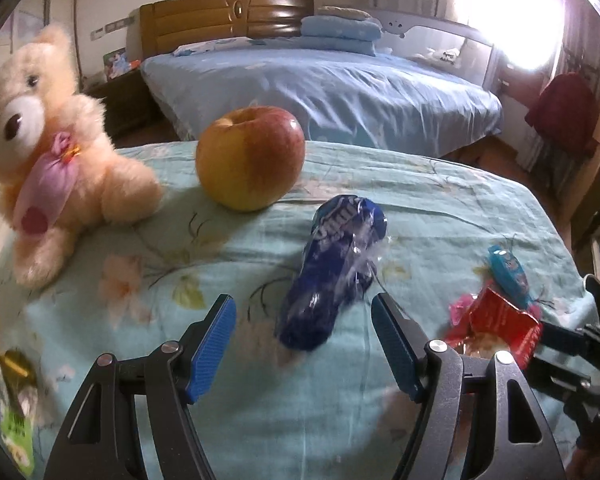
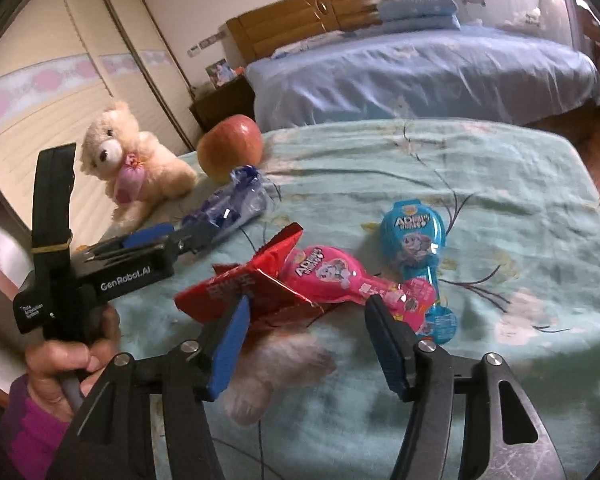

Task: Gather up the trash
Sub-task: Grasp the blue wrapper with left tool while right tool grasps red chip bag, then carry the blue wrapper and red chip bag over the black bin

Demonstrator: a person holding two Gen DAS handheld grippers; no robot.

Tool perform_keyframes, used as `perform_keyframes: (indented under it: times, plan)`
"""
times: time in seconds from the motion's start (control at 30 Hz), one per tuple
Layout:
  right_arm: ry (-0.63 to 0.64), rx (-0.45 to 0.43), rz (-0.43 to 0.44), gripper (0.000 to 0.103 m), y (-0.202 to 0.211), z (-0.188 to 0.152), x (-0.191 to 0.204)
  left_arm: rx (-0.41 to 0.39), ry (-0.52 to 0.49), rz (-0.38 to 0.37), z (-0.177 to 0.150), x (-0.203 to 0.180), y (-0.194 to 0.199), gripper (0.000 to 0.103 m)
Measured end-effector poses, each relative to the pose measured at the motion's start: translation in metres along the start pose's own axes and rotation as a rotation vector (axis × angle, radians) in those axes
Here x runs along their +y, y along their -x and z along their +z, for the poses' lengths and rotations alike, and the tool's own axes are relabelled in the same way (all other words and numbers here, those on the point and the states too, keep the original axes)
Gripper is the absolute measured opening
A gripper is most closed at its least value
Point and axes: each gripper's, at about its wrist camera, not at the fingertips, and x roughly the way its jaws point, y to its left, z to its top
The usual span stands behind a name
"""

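Lying lengthwise between the open left claw [image 1: 303,334], blue wrapper [image 1: 332,268].

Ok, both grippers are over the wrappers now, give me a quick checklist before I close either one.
1. Left gripper open: ok.
2. Dark blue wrapper lined up with the left gripper: ok, its near end lies between the fingertips.
3. Right gripper open: ok.
4. Red wrapper inside the right gripper: cannot tell, it sits by one finger, not centred.
5. Pink candy pack apart from the red wrapper: not ok, they overlap.
6. Apple and teddy bear away from both grippers: ok.
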Motion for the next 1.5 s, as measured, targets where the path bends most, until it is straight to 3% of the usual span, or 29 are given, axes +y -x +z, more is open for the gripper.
perform_keyframes:
  times: [0.03,0.07,0.1,0.27,0.73,0.83,1.0,1.13,1.23,1.27,1.3,1.43,1.5]
  plan:
    - [-0.010,0.002,0.007,0.061,-0.001,0.000,-0.002,0.005,-0.003,-0.004,0.001,-0.002,-0.005,0.063]
    - [-0.016,0.001,0.017,0.061,0.000,-0.001,-0.002,0.011,-0.003,-0.008,0.002,-0.002,-0.009,0.048]
    - [-0.018,-0.001,0.027,0.061,0.001,-0.001,-0.003,0.026,-0.003,-0.021,0.002,-0.003,-0.013,0.040]
    - [-0.005,-0.021,0.082,0.061,0.009,-0.002,0.003,0.028,-0.003,-0.046,-0.001,-0.005,-0.013,0.029]
    - [-0.063,0.006,0.135,0.063,0.002,-0.011,-0.003,0.054,0.046,-0.214,-0.050,-0.011,0.039,0.023]
    - [-0.080,-0.012,0.127,0.067,0.012,-0.015,-0.009,0.059,0.044,-0.220,-0.058,-0.014,0.046,0.023]
    - [-0.126,-0.044,0.151,0.084,0.031,-0.024,-0.017,0.066,0.048,-0.238,-0.066,-0.022,0.055,0.023]
    - [-0.124,-0.032,0.146,0.084,0.030,-0.025,-0.016,0.072,0.028,-0.270,-0.069,-0.035,0.062,0.023]
    - [-0.130,-0.019,0.100,0.069,0.025,-0.026,-0.017,0.072,0.016,-0.278,-0.072,-0.041,0.066,0.023]
    - [-0.136,-0.012,0.099,0.047,0.024,-0.027,-0.019,0.073,0.019,-0.277,-0.073,-0.042,0.067,0.022]
    - [-0.141,0.002,0.094,0.034,0.022,-0.028,-0.021,0.076,0.025,-0.276,-0.074,-0.041,0.066,0.022]
    - [-0.146,0.000,0.093,0.034,0.030,-0.034,-0.028,0.077,0.048,-0.265,-0.073,-0.040,0.066,0.022]
    - [-0.140,0.000,0.087,0.045,0.036,-0.036,-0.029,0.073,0.043,-0.261,-0.074,-0.044,0.068,0.022]
